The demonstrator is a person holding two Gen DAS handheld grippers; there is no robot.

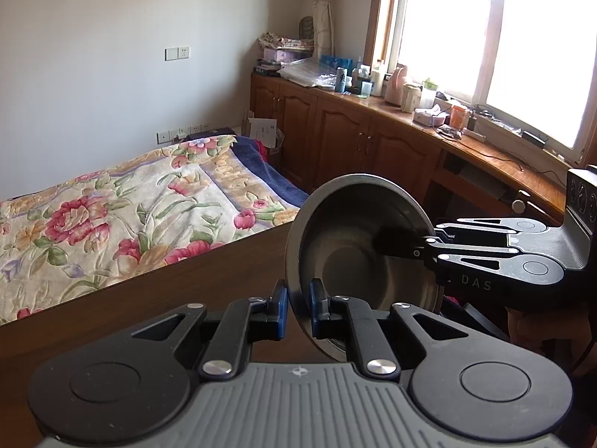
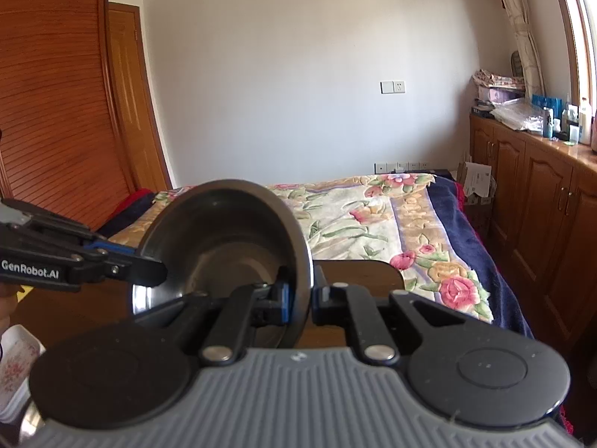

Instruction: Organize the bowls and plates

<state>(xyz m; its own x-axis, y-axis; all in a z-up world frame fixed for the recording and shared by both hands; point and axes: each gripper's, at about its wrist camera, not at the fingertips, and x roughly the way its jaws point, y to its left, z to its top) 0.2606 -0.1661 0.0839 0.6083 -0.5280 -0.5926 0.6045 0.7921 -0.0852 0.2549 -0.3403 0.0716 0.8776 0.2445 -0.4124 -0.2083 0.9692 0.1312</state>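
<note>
A steel bowl (image 1: pixel 358 261) hangs tipped on its side above a brown wooden table (image 1: pixel 168 298), held by both grippers. My left gripper (image 1: pixel 298 308) has its blue pads (image 1: pixel 280 308) closed on the bowl's near rim. The right gripper (image 1: pixel 429 242) reaches in from the right and pinches the opposite rim. In the right wrist view, the bowl (image 2: pixel 224 246) opens toward the camera. There my right gripper (image 2: pixel 300 298) clamps its right rim, and the left gripper (image 2: pixel 156 268) grips the left rim.
A bed with a floral blanket (image 1: pixel 112 224) lies beyond the table. Wooden cabinets (image 1: pixel 354 142) with a cluttered top run under the window. A white floral dish (image 2: pixel 16 366) sits at the lower left. A wooden wardrobe (image 2: pixel 56 112) stands at the left.
</note>
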